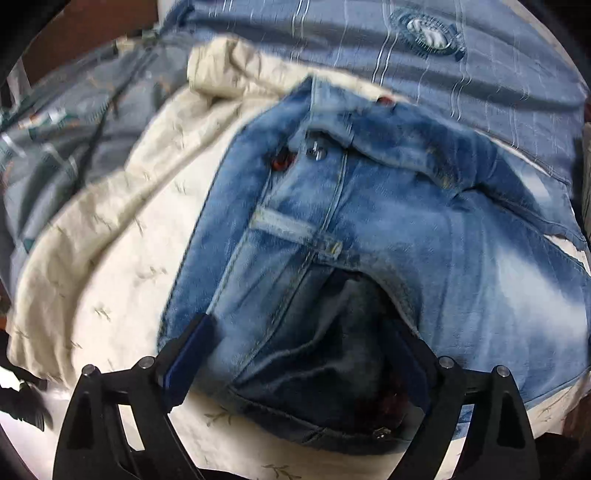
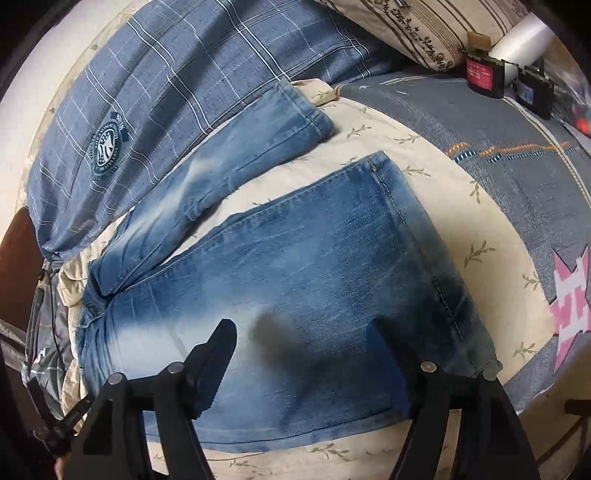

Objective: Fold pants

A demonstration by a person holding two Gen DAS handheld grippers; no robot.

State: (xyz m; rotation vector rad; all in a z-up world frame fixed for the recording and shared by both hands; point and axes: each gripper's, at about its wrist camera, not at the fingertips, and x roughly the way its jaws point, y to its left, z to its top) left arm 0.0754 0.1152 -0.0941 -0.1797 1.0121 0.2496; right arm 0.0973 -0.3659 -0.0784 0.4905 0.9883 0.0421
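Note:
Faded blue jeans lie on a cream bedsheet. In the left wrist view the waistband end with its metal button is in front of me, and the waist opening sits between my left gripper's spread fingers. The jaws stand wide, with denim bunched between them; no pinch shows. In the right wrist view the near trouser leg lies flat under my right gripper, which is open just above the cloth. The far leg stretches away toward the upper middle, apart from the near leg.
A blue plaid pillow with a round badge lies behind the jeans. A cream patterned pillow and small dark boxes are at the back right. A grey-blue blanket borders the sheet on the right. Rumpled cream fabric lies left of the waistband.

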